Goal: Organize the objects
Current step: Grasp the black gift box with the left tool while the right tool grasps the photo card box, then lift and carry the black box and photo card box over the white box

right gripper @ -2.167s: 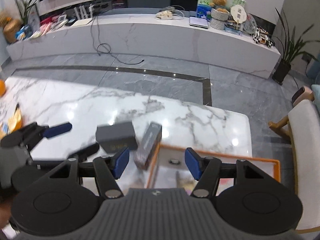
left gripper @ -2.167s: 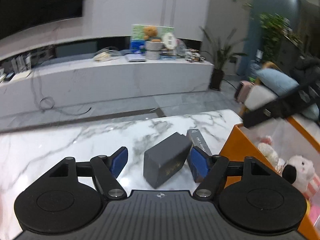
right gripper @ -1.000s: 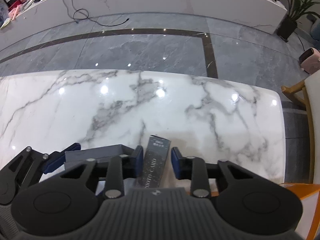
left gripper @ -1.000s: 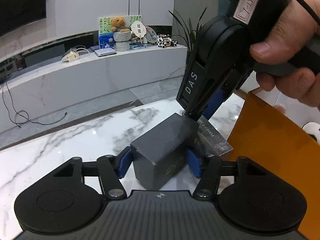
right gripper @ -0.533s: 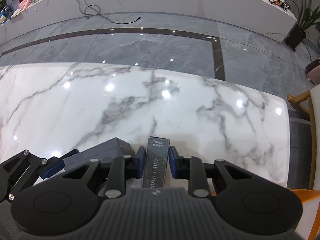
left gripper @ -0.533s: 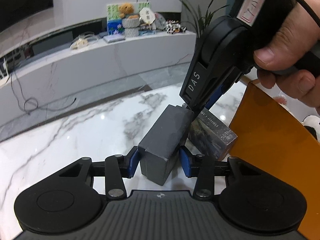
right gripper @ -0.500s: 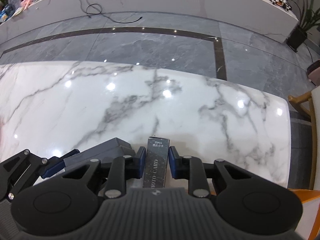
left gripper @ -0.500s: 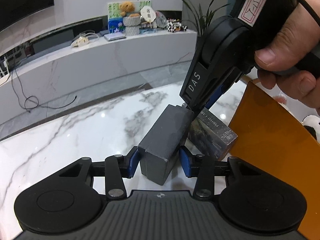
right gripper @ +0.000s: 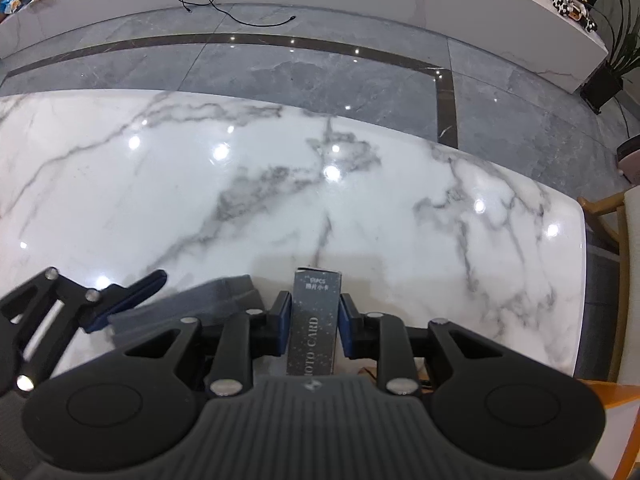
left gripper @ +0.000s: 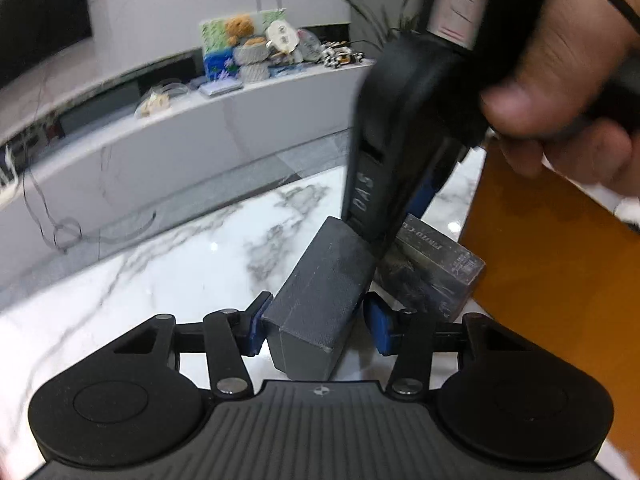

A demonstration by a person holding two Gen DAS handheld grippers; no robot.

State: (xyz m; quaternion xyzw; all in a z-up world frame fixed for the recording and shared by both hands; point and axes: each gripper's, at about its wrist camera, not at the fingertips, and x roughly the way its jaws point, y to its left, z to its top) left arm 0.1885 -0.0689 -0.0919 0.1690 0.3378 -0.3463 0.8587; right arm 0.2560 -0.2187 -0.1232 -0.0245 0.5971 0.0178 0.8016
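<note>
My left gripper (left gripper: pixel 316 330) straddles the grey box (left gripper: pixel 320 300) on the marble table (right gripper: pixel 280 200); its jaws have just eased apart, a gap showing at the right pad, so I should squeeze again before lifting. My right gripper (right gripper: pixel 312 330) pinches the dark card box (right gripper: pixel 316 320) firmly; I'd raise it straight, clear of the orange bin (left gripper: pixel 540 280) on the right. The card box reads "PHOTO CARD"; the right gripper's body says "DAS".

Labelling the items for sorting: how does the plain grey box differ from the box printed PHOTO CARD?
The grey box is matte, unprinted and blockier; the photo card box is slimmer, glossy and speckled, with lettering. The grey box sits between the left tongs; the photo card box is clamped in the right tongs. Both are dark cartons over the marble table.
</note>
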